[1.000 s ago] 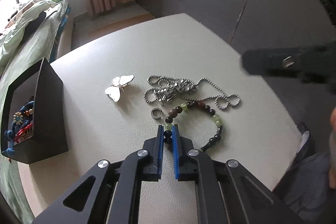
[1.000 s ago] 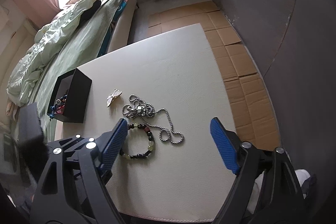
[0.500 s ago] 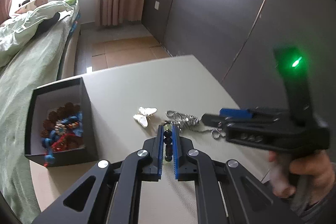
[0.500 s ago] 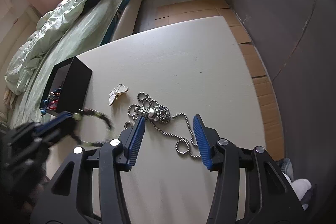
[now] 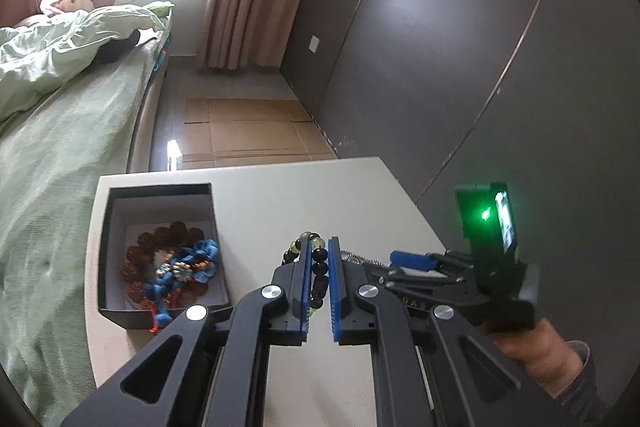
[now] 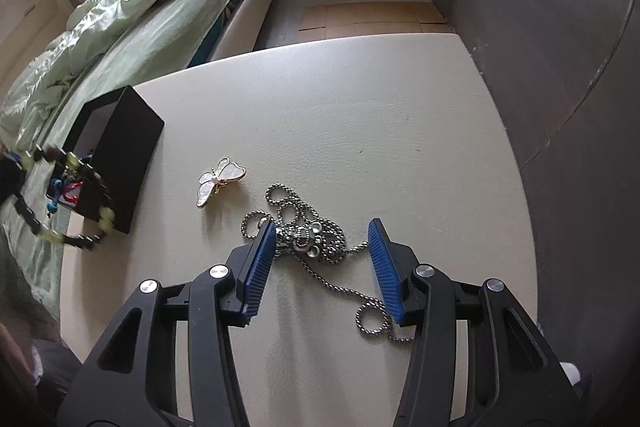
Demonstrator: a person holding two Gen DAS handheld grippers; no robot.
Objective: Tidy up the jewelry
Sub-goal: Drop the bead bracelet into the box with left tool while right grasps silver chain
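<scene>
My left gripper [image 5: 319, 247] is shut on a bead bracelet [image 5: 318, 269] of dark and green beads and holds it in the air right of the black jewelry box [image 5: 160, 251]. The bracelet also hangs at the left edge of the right wrist view [image 6: 68, 199], beside the box [image 6: 120, 155]. My right gripper [image 6: 322, 233] is open, its blue pads on either side of a tangled silver ball chain [image 6: 308, 239] lying on the table. A white butterfly brooch [image 6: 220, 181] lies left of the chain.
The box holds several colourful bracelets [image 5: 172, 267]. The cream table [image 6: 360, 107] ends close to a dark wall on the right. A bed with green bedding [image 6: 120, 27] runs along the table's left side.
My left gripper lifted the bead bracelet off the table and carried it left toward the box. My right gripper narrowed and came down around the silver chain.
</scene>
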